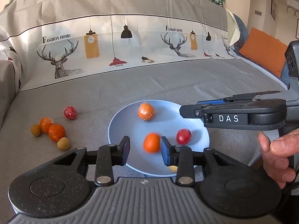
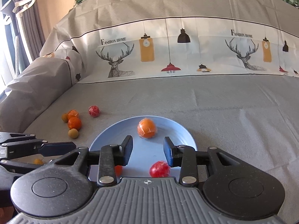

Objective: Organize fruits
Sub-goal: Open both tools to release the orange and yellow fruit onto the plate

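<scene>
Grey sofa cover (image 1: 168, 82) — blue plate (image 1: 119, 130) holds 4 fruits.

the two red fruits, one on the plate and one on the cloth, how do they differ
The red fruit on the plate lies inside the blue plate, near the right gripper; the red fruit on the cloth lies off the plate on the grey cloth, left of it. The plate one has oranges around it; the cloth one sits apart from the orange cluster. Both are small, round, red and look shiny, as if wrapped.
</scene>
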Demonstrator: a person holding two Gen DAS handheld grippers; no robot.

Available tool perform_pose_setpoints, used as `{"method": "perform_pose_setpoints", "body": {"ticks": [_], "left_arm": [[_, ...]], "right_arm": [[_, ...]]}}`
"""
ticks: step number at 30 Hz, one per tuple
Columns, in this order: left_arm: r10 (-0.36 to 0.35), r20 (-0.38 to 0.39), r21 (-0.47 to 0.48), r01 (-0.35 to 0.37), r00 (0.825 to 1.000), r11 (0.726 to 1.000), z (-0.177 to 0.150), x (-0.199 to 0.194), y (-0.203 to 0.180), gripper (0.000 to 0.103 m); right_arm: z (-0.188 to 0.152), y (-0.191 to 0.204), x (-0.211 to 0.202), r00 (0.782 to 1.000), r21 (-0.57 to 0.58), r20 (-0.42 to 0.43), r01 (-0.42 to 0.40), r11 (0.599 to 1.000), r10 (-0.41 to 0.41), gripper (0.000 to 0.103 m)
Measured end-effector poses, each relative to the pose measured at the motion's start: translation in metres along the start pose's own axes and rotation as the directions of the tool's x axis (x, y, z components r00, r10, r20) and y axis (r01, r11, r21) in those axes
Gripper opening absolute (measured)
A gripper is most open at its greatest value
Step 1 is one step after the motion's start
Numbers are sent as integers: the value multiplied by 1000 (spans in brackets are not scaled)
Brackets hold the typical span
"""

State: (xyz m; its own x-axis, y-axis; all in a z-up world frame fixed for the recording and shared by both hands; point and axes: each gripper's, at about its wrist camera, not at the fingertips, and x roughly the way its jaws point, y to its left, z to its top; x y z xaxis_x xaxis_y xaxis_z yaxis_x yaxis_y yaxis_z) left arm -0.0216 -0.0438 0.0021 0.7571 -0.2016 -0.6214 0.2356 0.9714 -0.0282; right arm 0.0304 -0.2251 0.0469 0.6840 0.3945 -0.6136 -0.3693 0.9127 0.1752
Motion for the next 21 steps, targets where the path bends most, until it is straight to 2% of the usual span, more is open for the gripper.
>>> {"method": "perform_pose_setpoints", "body": {"ticks": [7,21], "left_arm": [[4,-4,-1,-4,1000,1000,1,0,0,39],[7,-4,-8,-7,1000,1000,1,-2,1,39]], "right_arm": [[-1,1,2,1000,-7,-15,9,1000,-10,46],[-2,3,4,999,-25,-33,22,999,-23,47]]}}
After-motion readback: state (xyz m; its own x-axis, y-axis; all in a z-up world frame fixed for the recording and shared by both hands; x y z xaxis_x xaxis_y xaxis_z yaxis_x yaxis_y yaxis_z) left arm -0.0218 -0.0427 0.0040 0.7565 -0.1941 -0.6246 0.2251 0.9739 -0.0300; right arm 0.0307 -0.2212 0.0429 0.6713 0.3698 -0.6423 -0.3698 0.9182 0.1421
